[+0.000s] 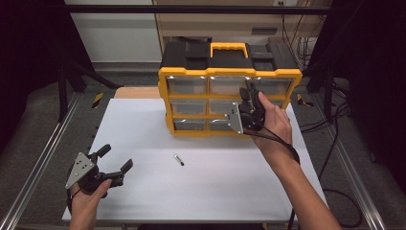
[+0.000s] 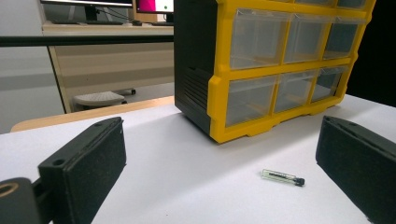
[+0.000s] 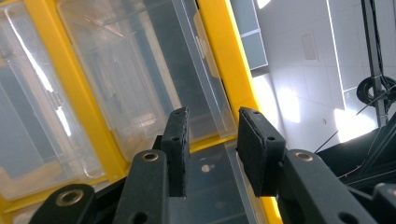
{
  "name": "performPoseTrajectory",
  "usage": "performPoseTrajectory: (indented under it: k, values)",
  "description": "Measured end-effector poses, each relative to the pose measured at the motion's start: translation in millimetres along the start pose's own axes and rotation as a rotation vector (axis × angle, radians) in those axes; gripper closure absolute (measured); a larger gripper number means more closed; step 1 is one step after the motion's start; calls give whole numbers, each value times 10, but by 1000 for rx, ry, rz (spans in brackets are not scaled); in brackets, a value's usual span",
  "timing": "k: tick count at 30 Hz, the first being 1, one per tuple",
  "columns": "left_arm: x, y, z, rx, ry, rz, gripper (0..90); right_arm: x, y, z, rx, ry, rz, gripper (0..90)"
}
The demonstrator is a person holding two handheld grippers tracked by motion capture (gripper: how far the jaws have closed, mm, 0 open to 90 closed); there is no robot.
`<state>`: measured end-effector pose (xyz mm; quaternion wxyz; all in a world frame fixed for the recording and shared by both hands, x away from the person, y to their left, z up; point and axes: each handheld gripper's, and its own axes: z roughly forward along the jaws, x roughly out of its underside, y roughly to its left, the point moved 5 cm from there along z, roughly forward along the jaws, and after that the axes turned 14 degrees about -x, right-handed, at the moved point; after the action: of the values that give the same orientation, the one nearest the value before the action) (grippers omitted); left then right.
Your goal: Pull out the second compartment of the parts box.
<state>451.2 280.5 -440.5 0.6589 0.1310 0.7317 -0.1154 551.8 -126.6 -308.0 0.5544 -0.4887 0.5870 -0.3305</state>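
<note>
Right gripper (image 1: 249,94) is up against the front of the yellow-framed black plastic drawer cabinet with clear drawers (image 1: 230,93), at its right-hand column, upper to middle rows. In the right gripper view its jaws stand a narrow gap apart with nothing pinched between the pads (image 3: 180,149); the lower edge of a clear drawer (image 3: 154,88) sits just beyond the tips. Jaws not yet on anything. Left gripper (image 1: 115,160) rests low on the white tabletop (image 1: 143,129) at the near left, jaws spread wide, holding nothing.

Small clear vial with a dark cap (image 1: 178,159) lies on its side on the tabletop, in front of the cabinet and well apart from both grippers; in the left gripper view it lies between the jaws but farther off (image 2: 283,177).

Judgement: step in hand is taking hold of a drawer's front lip to draw it out. To do it well: get one pad under or behind the lip, close fully before pulling, pull straight out along the drawer's run, keep the pull gentle so the cabinet does not slide.

Pose: right forearm reaches forward from the lower right, wrist bent so the gripper points up and toward the cabinet face. Left hand sits level at the table edge.
</note>
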Motion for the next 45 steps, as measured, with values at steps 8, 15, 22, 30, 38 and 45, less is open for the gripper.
performPoseTrajectory:
  k: [8, 15, 22, 30, 38, 45]
  values:
    - [4, -4, 10, 3, 3, 1, 19, -14, 2, 67, 14, 8, -29, 682]
    - [8, 3, 11, 3, 5, -2, 19, -24, -4, 115, 23, 17, -52, 694]
    - [13, 1, 18, 7, 6, -2, 20, -28, -10, 157, 28, 20, -61, 703]
    - [17, -1, 21, 9, 9, -1, 20, -37, -13, 168, 46, 12, -71, 742]
    - [15, 1, 21, 11, 7, -4, 20, -43, -11, 179, 65, 15, -94, 768]
    - [12, 4, 19, 11, 6, -3, 20, -40, -9, 188, 76, 26, -119, 776]
